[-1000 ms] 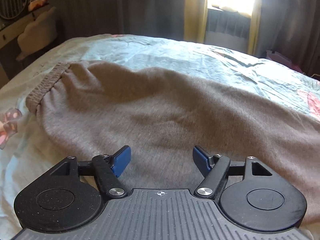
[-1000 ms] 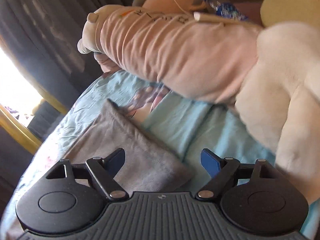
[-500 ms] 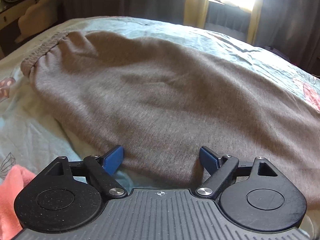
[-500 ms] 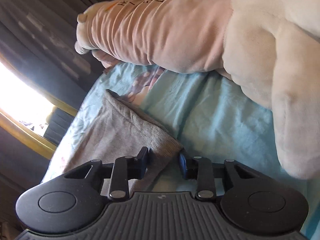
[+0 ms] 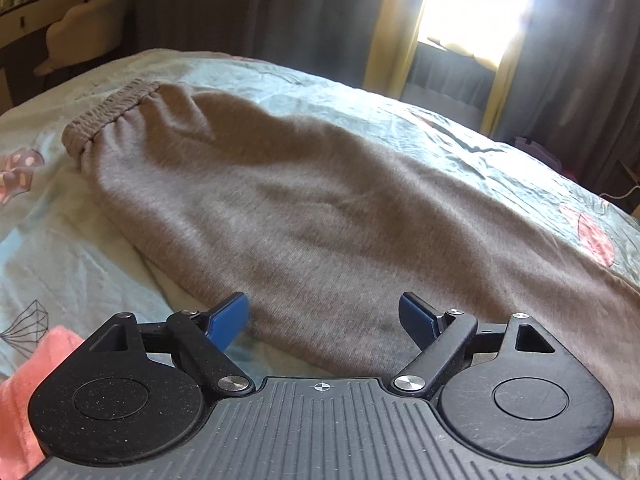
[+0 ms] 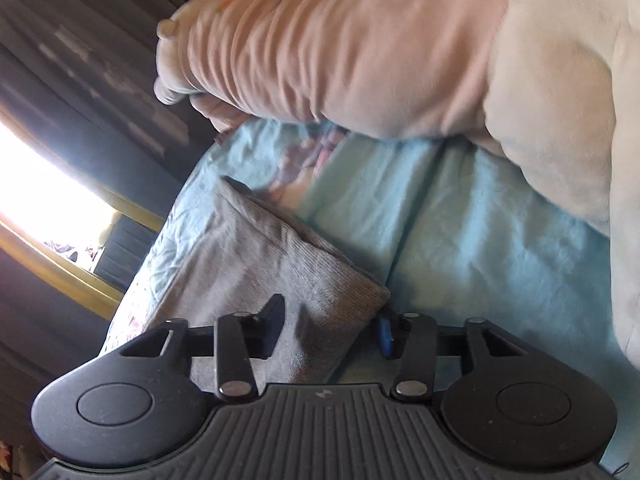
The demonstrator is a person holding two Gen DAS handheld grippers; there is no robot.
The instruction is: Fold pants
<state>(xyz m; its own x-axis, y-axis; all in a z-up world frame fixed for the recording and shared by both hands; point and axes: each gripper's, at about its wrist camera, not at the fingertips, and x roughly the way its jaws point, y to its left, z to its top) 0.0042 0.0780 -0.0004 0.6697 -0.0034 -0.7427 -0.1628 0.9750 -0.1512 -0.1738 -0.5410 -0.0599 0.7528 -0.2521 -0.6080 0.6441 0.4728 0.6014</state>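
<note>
Grey sweatpants lie flat on a light blue bed sheet, with the elastic waistband at the far left. My left gripper is open, its blue pads either side of the near edge of the pants, low over the fabric. In the right wrist view the ribbed leg cuff of the pants sits between the pads of my right gripper, which is shut on it. The cuff's corner pokes out past the right pad.
A long pink plush and a white plush lie on the bed right beyond the cuff. A pink cloth lies at the left gripper's near left. Curtains and a bright window stand behind the bed.
My right gripper closed from wide open onto the leg cuff. My left gripper drew back to the near edge of the pants and stays open.
</note>
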